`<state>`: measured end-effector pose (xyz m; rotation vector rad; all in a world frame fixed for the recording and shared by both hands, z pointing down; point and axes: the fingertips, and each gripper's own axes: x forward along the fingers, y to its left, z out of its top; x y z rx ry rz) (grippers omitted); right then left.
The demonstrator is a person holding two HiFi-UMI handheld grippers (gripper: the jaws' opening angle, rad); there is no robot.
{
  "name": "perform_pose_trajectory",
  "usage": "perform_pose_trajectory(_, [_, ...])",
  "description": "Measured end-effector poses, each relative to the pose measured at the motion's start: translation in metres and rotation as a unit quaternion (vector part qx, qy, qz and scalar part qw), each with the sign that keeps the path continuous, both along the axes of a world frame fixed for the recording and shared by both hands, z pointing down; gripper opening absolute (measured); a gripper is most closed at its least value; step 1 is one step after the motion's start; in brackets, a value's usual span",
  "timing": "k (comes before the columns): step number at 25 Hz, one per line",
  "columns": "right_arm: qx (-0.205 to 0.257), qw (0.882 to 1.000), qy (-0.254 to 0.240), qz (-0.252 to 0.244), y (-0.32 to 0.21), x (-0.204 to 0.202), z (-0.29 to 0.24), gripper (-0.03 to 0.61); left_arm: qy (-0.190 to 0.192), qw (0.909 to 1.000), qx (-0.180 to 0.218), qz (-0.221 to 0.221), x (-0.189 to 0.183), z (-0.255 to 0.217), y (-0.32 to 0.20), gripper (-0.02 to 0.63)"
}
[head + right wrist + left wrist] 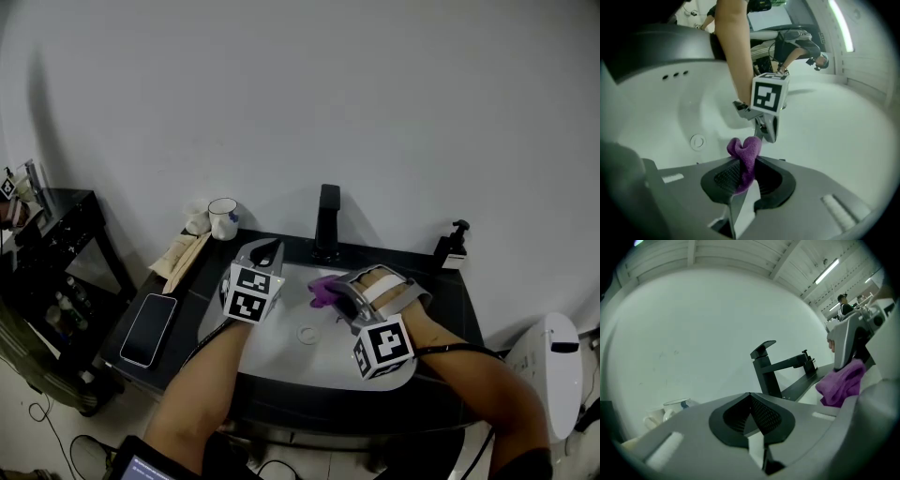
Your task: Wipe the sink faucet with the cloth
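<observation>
1. Right gripper [746, 171] sits closest, its jaws clamped on the purple cloth [746, 152], whose bunched end sticks up past the pads
2. Left gripper [751, 414] has its jaws pressed together with nothing between them
3. Both grippers hang over the white sink basin [281, 356], the left one just to the left of the cloth, its tip close to the right one's
4. Below and between them, the round drain [307, 334] lies in the basin floor
5. At the basin's back rim stands the black faucet [327, 220], upright, its spout reaching forward; the cloth is held near it, in front of and lower than the spout, and apart from it
6. Farther out on the dark counter [202, 292], a black soap dispenser [452, 248] stands to the faucet's right and a white mug [223, 217] to its left
7. A phone [150, 328] lies flat near the counter's left edge, well apart from both grippers
</observation>
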<state>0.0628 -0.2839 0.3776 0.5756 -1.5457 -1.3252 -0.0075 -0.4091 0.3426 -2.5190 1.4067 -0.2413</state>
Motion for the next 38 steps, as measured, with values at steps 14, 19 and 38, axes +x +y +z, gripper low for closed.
perform_pose_trajectory(14, [0.075, 0.985, -0.129, 0.083, -0.109, 0.023, -0.015, 0.066, 0.003, 0.9999, 0.003, 0.01, 0.007, -0.002, 0.001, 0.017])
perform_pose_trajectory(19, [0.073, 0.982, -0.149, 0.089, -0.13, 0.026, -0.013, 0.066, 0.003, 0.9999, 0.002, 0.015, 0.01, -0.002, 0.003, 0.017])
perform_pose_trajectory(38, [-0.004, 0.989, -0.101, 0.105, -0.137, 0.011, 0.025, 0.066, -0.007, 0.9998, 0.004, 0.021, 0.013, -0.001, 0.003, 0.017])
